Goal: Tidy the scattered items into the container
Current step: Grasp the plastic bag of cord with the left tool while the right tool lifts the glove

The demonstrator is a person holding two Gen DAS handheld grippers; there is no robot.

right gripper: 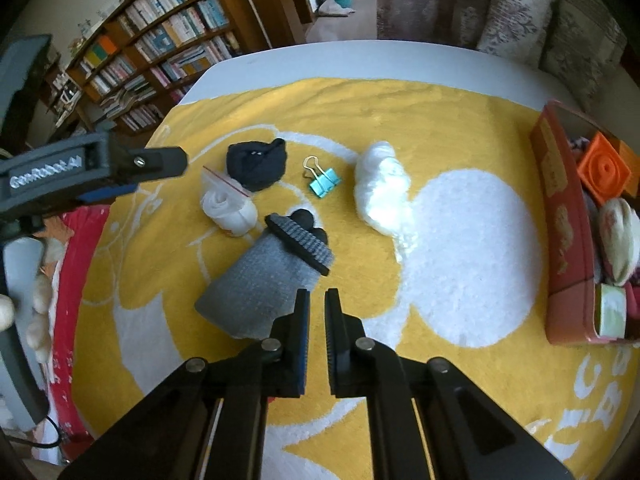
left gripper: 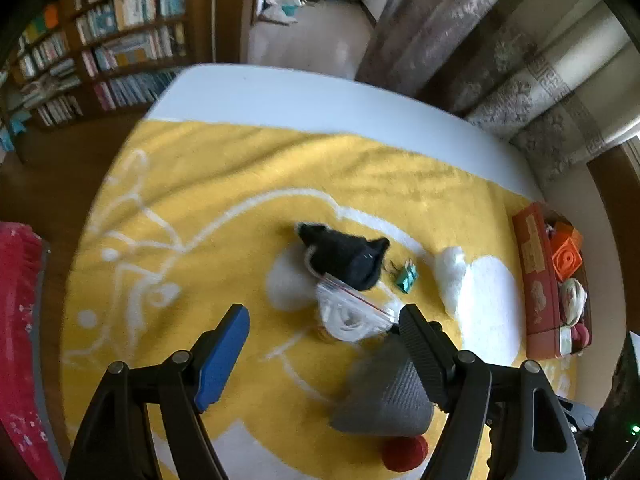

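On the yellow-and-white blanket [right gripper: 400, 120] lie a grey sock [right gripper: 260, 284] [left gripper: 384, 396], a black knitted piece [right gripper: 256, 162] [left gripper: 344, 256], a clear zip bag with white cloth [right gripper: 228, 208] [left gripper: 352, 316], a teal binder clip [right gripper: 323, 184] [left gripper: 406, 278] and a white fluffy wad [right gripper: 380, 192] [left gripper: 452, 276]. A red cardboard box [right gripper: 560, 220] [left gripper: 534, 276] at the right edge holds an orange square piece and other items. My right gripper [right gripper: 317, 300] is shut with nothing in it, just right of the sock. My left gripper [left gripper: 324, 324] [right gripper: 152, 178] is open above the sock and the bag.
A red ball [left gripper: 404, 452] lies by the sock's near end. The white table [left gripper: 280, 92] shows beyond the blanket. Bookshelves [right gripper: 160, 40] stand at the far left, curtains [right gripper: 520, 12] at the far right, and red cloth [left gripper: 20, 340] hangs off the left side.
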